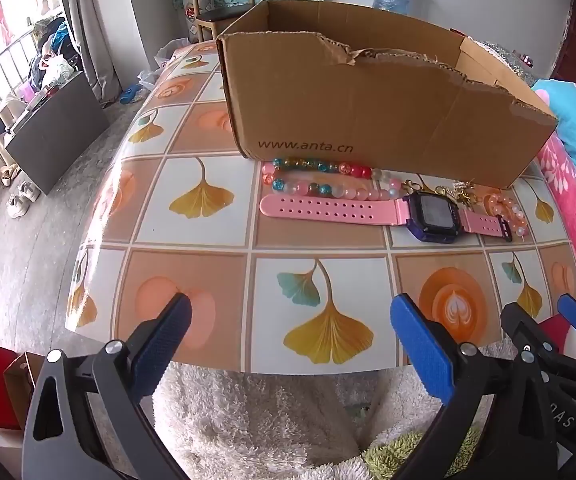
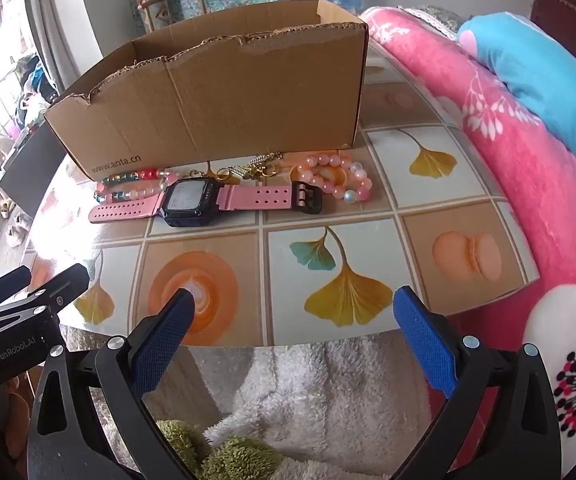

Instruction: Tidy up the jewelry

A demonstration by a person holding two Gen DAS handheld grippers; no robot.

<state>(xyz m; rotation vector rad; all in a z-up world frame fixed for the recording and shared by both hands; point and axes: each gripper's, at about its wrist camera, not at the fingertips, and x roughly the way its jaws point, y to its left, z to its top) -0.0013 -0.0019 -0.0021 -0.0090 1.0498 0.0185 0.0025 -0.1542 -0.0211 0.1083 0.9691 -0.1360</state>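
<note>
The watch (image 2: pixel 191 202) had a pink strap and dark purple case. The bench (image 1: pixel 191 200) wore orange-and-white squares with yellow ginkgo leaves. The box (image 2: pixel 223 100) was brown.

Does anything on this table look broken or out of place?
Yes. The cardboard box has a ragged, torn top edge along its front wall, as if ripped rather than cut. The pink watch, bead bracelets and gold keychain lie loose on the table in front of it, none in either gripper.
</note>
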